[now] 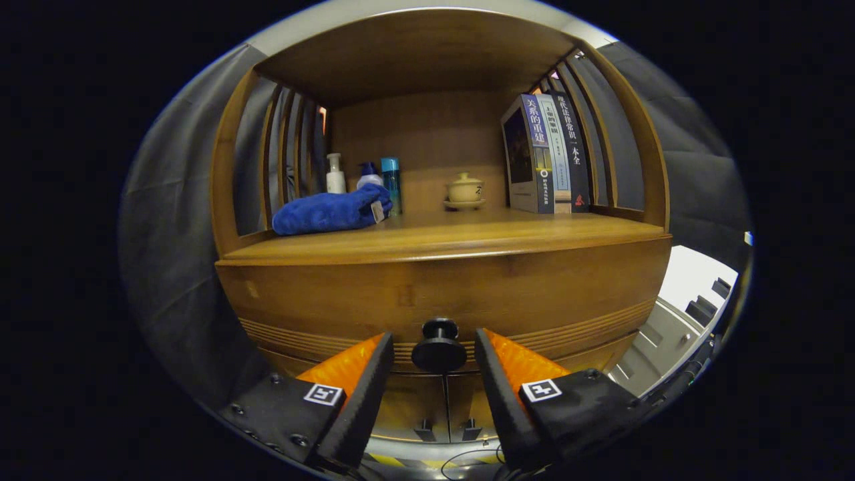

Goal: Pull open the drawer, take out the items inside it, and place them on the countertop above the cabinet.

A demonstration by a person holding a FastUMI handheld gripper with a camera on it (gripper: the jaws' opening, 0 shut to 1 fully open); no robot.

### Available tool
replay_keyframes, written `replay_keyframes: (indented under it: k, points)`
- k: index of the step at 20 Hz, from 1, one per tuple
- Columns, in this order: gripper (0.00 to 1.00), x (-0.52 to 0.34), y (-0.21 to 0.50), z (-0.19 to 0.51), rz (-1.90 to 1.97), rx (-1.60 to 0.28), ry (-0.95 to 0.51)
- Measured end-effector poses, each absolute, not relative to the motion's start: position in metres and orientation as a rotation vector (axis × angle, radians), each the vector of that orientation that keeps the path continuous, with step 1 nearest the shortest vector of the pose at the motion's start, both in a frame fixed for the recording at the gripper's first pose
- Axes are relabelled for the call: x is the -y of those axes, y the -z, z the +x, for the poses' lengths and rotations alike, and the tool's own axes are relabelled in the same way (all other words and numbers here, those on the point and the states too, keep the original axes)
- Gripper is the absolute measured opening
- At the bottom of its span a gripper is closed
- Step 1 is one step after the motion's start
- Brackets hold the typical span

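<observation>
A wooden cabinet fills the view, its closed drawer front (441, 294) curving just beyond my fingers. The drawer's black round knob (439, 347) sits between the orange-and-black fingers (364, 364) of my gripper (434, 344). The jaws stand apart on either side of the knob with a small gap on each side, so the gripper is open. The countertop (467, 237) above the drawer carries a folded blue towel (330, 210) at its left. What lies inside the drawer is hidden.
Behind the towel stand a white pump bottle (334, 175), a blue-capped bottle (369, 177) and a teal bottle (391, 182). A small lidded ceramic cup (465, 190) sits mid-shelf, and upright books (544, 155) stand at the right. Two lower cabinet doors (444, 407) show below the knob.
</observation>
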State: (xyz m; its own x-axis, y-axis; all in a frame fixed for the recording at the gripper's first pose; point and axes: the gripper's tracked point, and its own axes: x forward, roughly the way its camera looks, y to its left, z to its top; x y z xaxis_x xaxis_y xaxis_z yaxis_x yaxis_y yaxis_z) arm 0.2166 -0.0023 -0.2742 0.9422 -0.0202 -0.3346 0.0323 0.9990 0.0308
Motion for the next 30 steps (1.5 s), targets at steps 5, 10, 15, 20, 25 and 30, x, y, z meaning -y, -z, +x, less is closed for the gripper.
replay_keyframes:
  k: [5,10,15,20,25,30]
  points:
    - [0.73,0.002,0.270,0.229,0.029,-0.297,0.023]
    - [0.47,0.004,0.273,0.225,0.040,-0.318,0.016]
    - [0.40,0.004,0.274,0.226,0.029,-0.314,0.019]
    - [0.41,0.004,0.271,0.213,0.002,-0.307,0.015]
    - [0.41,0.002,0.267,0.186,0.021,-0.317,0.005]
    - [0.40,-0.001,0.264,0.160,-0.004,-0.327,-0.005]
